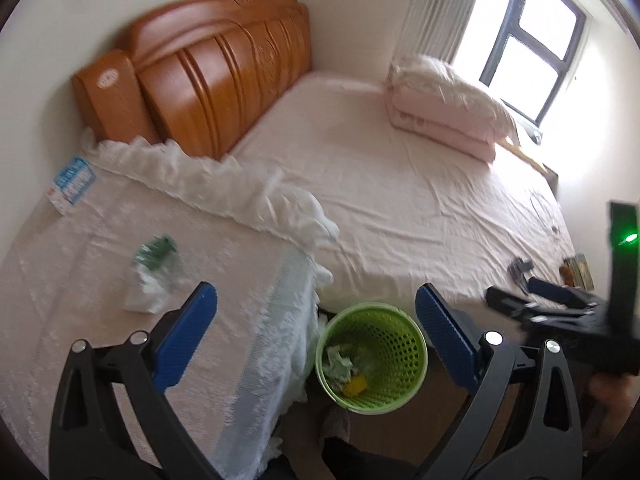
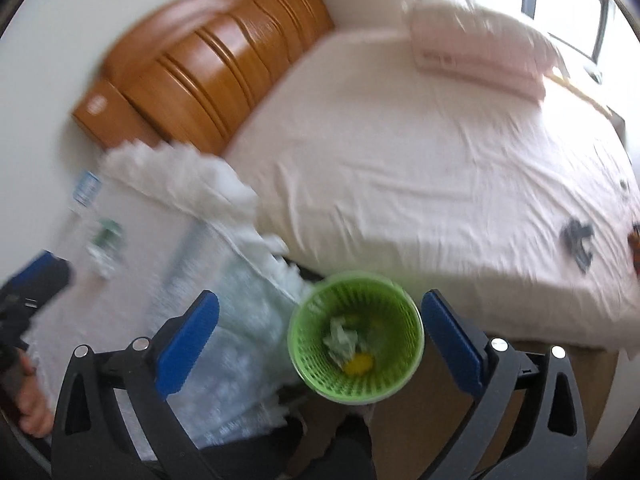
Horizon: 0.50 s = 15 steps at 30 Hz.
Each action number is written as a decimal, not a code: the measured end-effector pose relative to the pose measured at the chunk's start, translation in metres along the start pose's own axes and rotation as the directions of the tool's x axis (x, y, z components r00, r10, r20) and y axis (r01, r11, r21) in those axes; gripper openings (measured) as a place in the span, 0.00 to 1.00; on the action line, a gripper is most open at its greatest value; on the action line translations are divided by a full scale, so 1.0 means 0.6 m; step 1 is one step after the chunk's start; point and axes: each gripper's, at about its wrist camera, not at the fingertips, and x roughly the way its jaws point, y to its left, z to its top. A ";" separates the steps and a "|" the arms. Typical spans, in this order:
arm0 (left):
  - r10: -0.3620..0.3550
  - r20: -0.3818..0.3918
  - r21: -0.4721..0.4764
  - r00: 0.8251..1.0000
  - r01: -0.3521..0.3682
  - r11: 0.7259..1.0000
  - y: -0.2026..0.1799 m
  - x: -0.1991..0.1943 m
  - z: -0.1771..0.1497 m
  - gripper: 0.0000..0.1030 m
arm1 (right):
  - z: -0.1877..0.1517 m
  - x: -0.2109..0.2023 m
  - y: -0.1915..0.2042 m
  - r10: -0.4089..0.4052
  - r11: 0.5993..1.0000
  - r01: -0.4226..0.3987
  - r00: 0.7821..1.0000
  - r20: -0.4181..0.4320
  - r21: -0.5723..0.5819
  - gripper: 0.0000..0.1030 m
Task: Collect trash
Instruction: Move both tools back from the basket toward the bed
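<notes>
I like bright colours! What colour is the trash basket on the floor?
The trash basket is lime green with little holes; the left wrist view shows it best.

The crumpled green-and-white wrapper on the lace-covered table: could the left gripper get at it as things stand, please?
Probably yes: the left gripper is open, the wrapper lies just beyond its left finger, and nothing sits between them on the table.

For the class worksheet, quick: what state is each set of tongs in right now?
Left tongs: open, holding nothing.
Right tongs: open, holding nothing.
</notes>
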 end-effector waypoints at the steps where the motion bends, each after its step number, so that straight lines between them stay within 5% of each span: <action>1: 0.013 0.015 -0.006 1.000 -0.012 1.000 0.006 -0.010 0.002 0.92 | 0.011 -0.013 0.013 0.010 1.000 -0.010 1.000 0.025 -0.015 0.97; 8: 0.110 0.091 -0.105 0.990 -0.100 0.989 0.074 -0.073 -0.006 0.92 | 0.051 -0.050 0.102 0.123 0.984 -0.109 0.988 0.093 -0.143 0.98; 15: 0.201 0.089 -0.218 0.976 -0.178 0.960 0.140 -0.110 -0.042 0.92 | 0.054 -0.021 0.187 0.207 0.949 -0.191 0.978 0.038 -0.250 0.98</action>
